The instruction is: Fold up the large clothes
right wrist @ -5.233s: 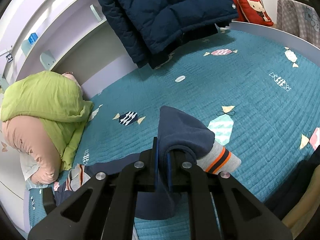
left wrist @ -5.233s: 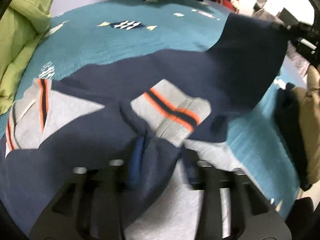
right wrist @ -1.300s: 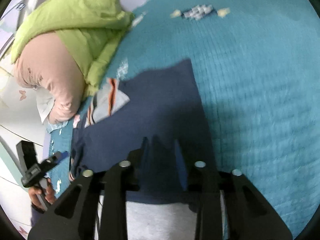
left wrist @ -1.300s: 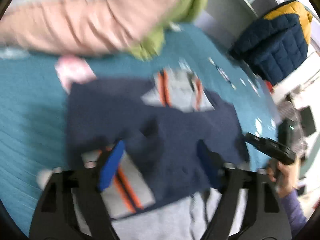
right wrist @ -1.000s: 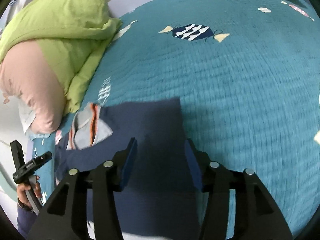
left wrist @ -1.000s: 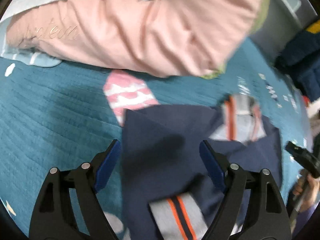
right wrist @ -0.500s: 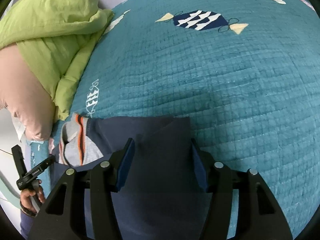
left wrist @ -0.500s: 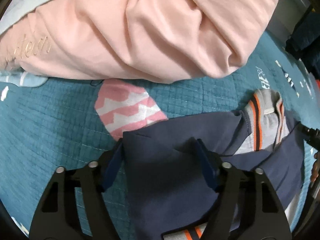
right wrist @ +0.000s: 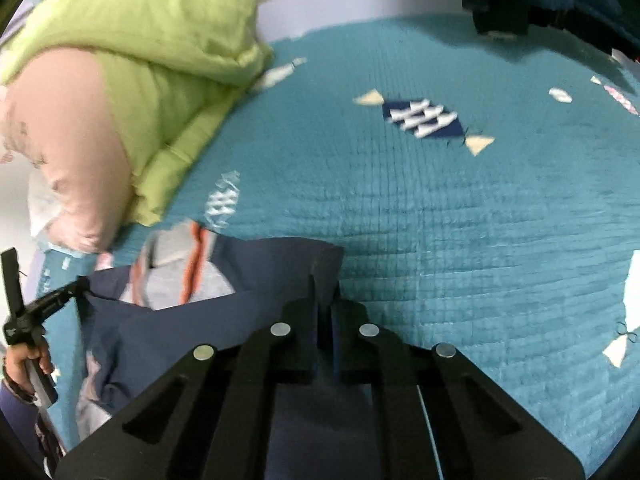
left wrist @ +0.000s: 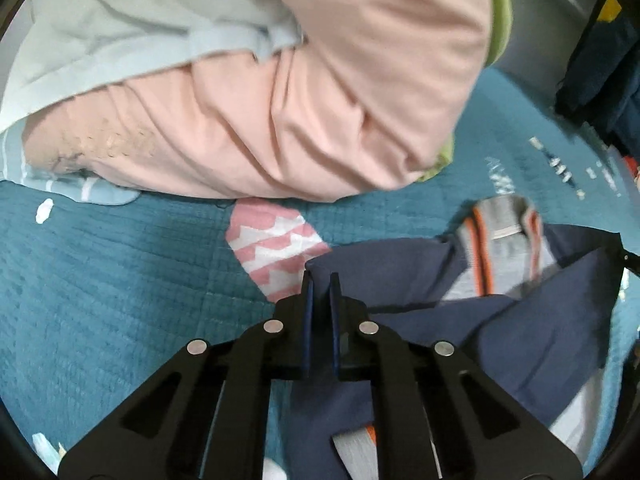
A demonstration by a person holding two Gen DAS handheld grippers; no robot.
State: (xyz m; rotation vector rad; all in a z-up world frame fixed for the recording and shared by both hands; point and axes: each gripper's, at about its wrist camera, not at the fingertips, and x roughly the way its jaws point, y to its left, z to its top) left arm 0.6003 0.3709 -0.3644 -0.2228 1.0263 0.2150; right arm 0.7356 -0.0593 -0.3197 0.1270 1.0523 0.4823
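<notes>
- The sweater (left wrist: 540, 344) — navy, with grey cuffs striped orange — lies part-folded on the bed (left wrist: 100, 280), its far edge running crosswise between the 2 tools, its length trailing back toward the person.
- The left tool (left wrist: 319, 280) has just closed its jaws; they are pressed together on the sweater's far left corner, beside a pink-and-white print on the quilt.
- The right tool (right wrist: 325, 286) has likewise just closed and pinches the far right corner (right wrist: 328, 256), the cloth peaking up between its jaws.
- Each tool sits at its own end of that edge, so neither hand is nearer; the next fold likely turns on carrying both corners back together, level with each other, across the sweater's short axis.
- Both tools point steeply down at the bed; the left hand (right wrist: 28, 356) shows in the right view, gripping its handle low at the frame's left.
- Beyond the edge: a pink pile (left wrist: 280, 100) and green quilt (right wrist: 160, 60), clear of the sweater.
</notes>
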